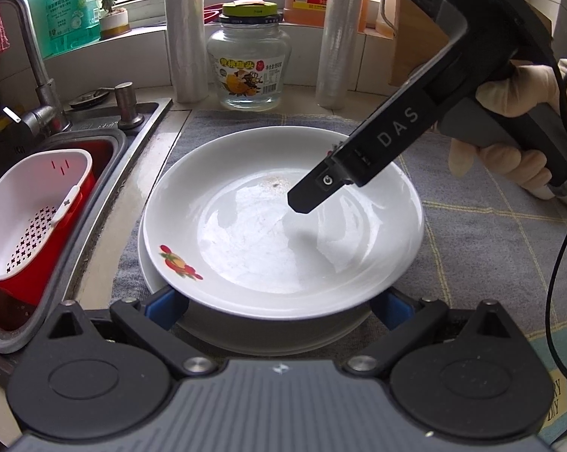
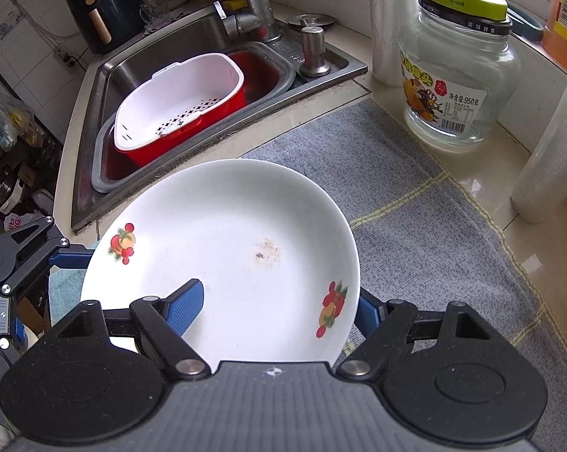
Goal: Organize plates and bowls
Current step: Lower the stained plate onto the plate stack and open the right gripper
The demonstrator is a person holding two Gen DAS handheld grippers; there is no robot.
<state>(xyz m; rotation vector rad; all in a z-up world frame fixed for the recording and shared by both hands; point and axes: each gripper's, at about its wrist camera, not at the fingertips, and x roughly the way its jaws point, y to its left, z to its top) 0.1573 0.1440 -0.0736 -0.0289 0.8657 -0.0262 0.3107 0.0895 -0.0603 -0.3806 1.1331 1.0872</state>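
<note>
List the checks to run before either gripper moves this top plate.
1. White round plate with fruit decals seated flat on the stack of white plates: cannot tell; it sits off-centre.
2. Right gripper straddling the plate's rim: ok, one finger over the dish and one outside.
3. Right jaws closed on the rim: not ok, they stand wide.
4. Left gripper gripping: cannot tell; the plate hides its fingertips.
5. Plate clean: not ok; brown specks near its centre.
6. Clear glass jar with green lid out of the way: ok, it stands apart.
</note>
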